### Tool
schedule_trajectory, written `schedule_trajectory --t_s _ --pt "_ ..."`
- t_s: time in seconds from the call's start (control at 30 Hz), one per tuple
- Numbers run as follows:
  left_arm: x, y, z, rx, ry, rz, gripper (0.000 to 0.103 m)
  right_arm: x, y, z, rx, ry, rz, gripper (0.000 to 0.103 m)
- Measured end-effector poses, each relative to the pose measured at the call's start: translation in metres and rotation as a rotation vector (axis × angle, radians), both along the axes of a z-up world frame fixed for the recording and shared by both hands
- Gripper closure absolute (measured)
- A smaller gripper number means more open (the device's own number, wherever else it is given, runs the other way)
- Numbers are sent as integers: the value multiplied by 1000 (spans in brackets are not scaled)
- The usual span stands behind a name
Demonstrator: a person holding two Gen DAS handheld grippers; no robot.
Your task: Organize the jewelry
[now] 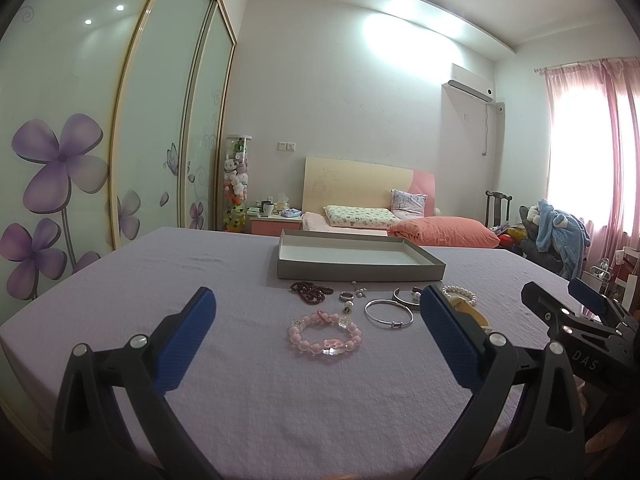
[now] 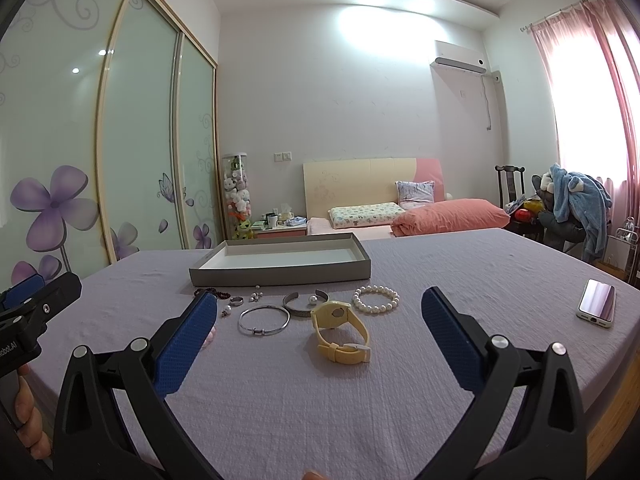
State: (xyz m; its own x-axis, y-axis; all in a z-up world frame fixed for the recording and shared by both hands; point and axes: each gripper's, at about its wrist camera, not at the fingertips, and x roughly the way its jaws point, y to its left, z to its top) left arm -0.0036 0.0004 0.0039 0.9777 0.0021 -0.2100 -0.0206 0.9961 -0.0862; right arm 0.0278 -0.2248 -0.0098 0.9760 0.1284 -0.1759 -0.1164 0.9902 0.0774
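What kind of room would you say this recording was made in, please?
Most likely a home bedroom. A bed with pillows stands against the far wall, a sliding wardrobe with flower-printed doors lines one side, and pink curtains hang at the window. The jewelry lies on a purple cloth in front.

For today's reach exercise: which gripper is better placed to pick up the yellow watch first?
Right. The yellow watch lies centred between the open right gripper fingers; the left gripper frames the pink bead bracelet instead.
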Motion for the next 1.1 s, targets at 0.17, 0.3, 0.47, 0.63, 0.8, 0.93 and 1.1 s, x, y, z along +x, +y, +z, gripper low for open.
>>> schedule_trajectory --t_s 0.17,0.3,0.47,0.63,0.8,0.93,1.1 --pt "0 0 0 0 0 0 4 0 0 0 1 1 -1 2" --pt "0 0 0 0 1 0 4 0 -1 0 1 2 -1 2" --pt "0 0 0 -1 1 1 4 0 0 0 1 1 0 2" --pt "0 0 0 0 1 0 4 0 -1 0 2 2 0 2" --pt "0 0 0 -1 1 1 4 0 -1 0 2 5 0 2" --pt "0 0 0 -2 3 0 4 0 -4 -4 8 17 -1 2" --pt "0 0 -1 -3 11 -2 4 2 -3 -9 8 28 -3 2"
